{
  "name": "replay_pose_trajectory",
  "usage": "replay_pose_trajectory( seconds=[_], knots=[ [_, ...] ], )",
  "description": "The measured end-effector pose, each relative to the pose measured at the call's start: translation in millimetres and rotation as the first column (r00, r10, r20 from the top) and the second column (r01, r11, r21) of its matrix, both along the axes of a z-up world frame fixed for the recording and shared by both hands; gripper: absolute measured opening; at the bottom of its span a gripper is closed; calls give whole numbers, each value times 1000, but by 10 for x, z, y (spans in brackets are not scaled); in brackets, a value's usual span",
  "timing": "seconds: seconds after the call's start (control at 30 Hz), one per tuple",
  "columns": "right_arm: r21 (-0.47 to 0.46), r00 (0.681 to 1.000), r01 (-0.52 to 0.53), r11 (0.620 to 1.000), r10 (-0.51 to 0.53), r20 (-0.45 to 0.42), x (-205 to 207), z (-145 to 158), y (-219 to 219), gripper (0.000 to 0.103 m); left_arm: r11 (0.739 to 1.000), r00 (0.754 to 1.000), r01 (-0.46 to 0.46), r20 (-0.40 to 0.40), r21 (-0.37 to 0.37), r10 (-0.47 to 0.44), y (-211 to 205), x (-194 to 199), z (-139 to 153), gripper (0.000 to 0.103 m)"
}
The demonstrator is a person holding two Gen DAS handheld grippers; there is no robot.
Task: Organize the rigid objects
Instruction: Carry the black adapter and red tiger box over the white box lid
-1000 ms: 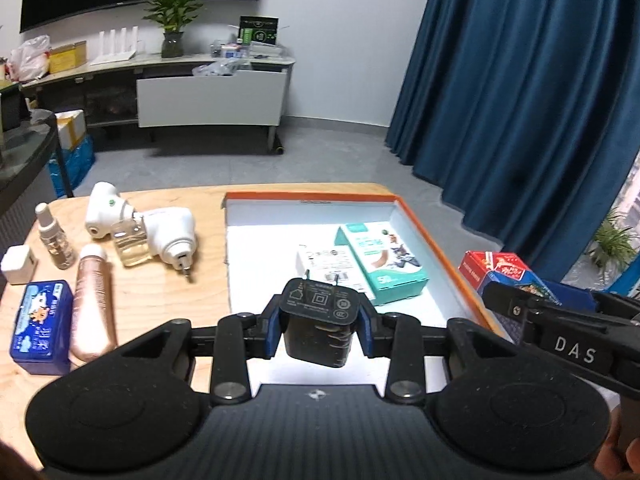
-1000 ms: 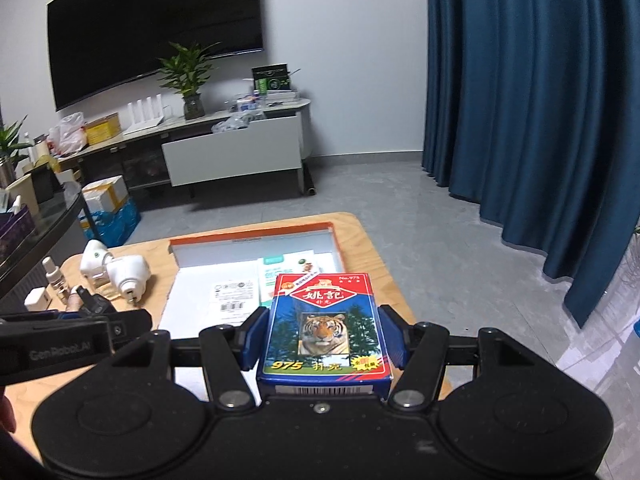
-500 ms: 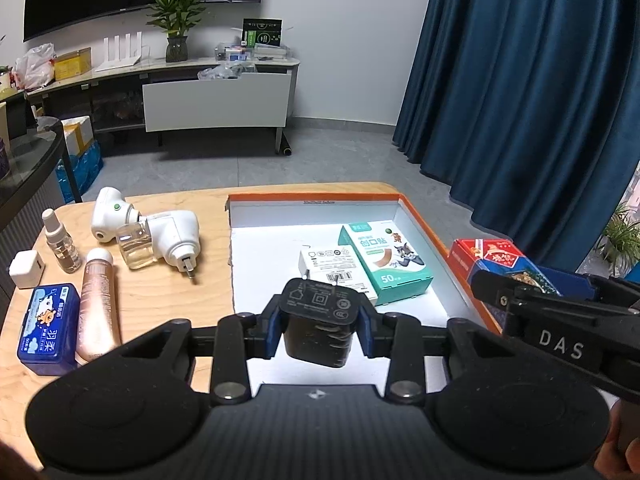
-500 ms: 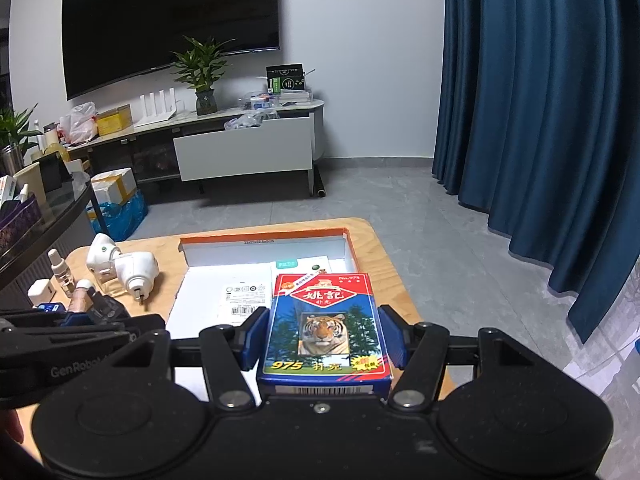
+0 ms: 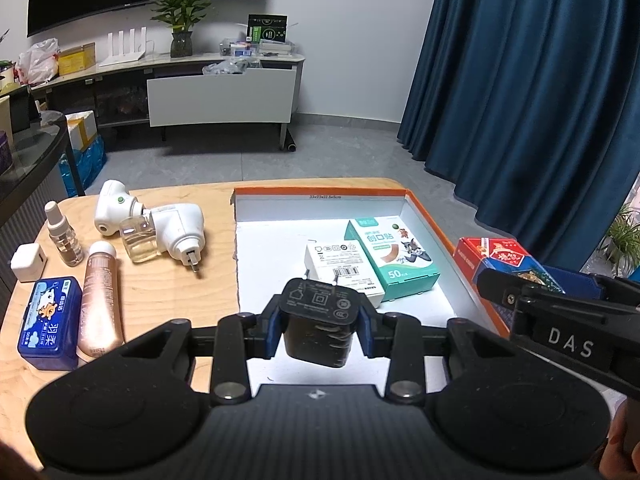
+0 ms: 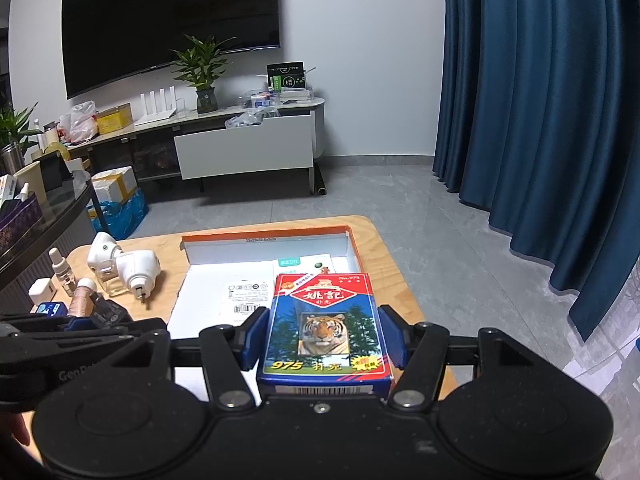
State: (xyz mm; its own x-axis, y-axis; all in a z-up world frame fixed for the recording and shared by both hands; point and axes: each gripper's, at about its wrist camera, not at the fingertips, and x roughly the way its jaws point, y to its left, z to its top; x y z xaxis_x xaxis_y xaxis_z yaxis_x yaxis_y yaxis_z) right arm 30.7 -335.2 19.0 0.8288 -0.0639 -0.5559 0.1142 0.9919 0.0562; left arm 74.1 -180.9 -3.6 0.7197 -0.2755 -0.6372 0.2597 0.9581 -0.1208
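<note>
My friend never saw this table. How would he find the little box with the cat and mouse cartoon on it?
Look at the wooden table and find the big white tray with the orange rim on its right half. Two boxes lie inside it, side by side. The cartoon box is the right-hand one, teal and white with a plaster drawn on it, while the white box beside it has only small print and a barcode.

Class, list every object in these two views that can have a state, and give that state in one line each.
left gripper: shut on black charger
right gripper: shut on tiger card box
orange-rimmed tray: open, partly filled
plaster box: closed, lying in tray
white box: lying in tray
pink tube: capped, lying on table
spray bottle: upright, capped
</note>
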Motion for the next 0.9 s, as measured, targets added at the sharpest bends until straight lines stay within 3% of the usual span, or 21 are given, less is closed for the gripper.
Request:
replay_pose_trajectory(
  seconds=[0.9],
  knots=[
    [-4,1000,-18,1000,18,-14,34,-41,31,71,1000,1000,-10,-5,-5,10,13,11,-13,38]
  ],
)
